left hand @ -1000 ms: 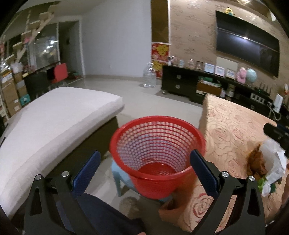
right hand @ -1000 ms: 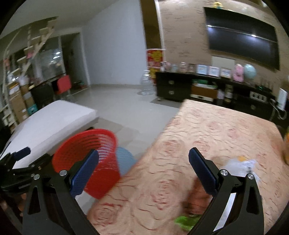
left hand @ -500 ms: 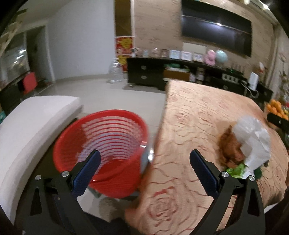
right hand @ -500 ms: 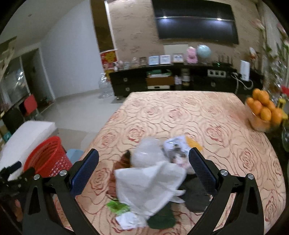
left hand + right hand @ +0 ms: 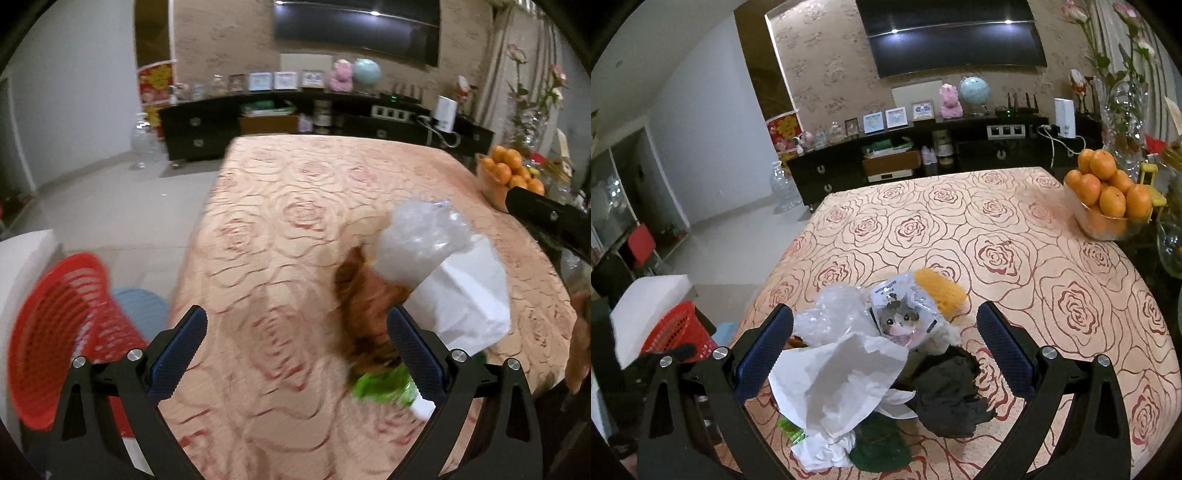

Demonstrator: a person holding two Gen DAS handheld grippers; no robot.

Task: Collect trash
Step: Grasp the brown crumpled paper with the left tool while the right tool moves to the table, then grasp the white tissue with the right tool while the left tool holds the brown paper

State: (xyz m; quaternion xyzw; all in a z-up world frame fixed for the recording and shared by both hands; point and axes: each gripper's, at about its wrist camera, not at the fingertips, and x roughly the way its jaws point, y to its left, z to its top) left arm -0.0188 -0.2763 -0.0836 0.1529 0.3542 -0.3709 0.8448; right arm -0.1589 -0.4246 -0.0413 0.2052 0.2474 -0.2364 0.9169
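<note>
A pile of trash lies on the rose-patterned table (image 5: 1015, 236): a white paper bag (image 5: 838, 384), clear crumpled plastic (image 5: 831, 314), a cat-picture wrapper (image 5: 901, 317), a yellow piece (image 5: 938, 291), black crumpled paper (image 5: 949, 395) and green scraps (image 5: 879, 446). My right gripper (image 5: 884, 349) is open and empty, hovering right over the pile. My left gripper (image 5: 295, 350) is open and empty over the table's near left part, with the white bag (image 5: 465, 299), the clear plastic (image 5: 421, 240) and brown trash (image 5: 365, 302) beside its right finger. The red mesh basket (image 5: 55, 332) stands off the table's left edge.
A bowl of oranges (image 5: 1108, 199) sits at the table's far right, next to a glass vase (image 5: 1123, 110). A blue stool (image 5: 144, 310) is beside the basket. A white cushion (image 5: 646, 306) lies to the left. A dark TV cabinet (image 5: 923, 158) lines the far wall.
Both grippers have swung right, from the basket toward the table. The trash pile has come to lie between the right gripper's fingers. The basket has slid to the left edge of both views.
</note>
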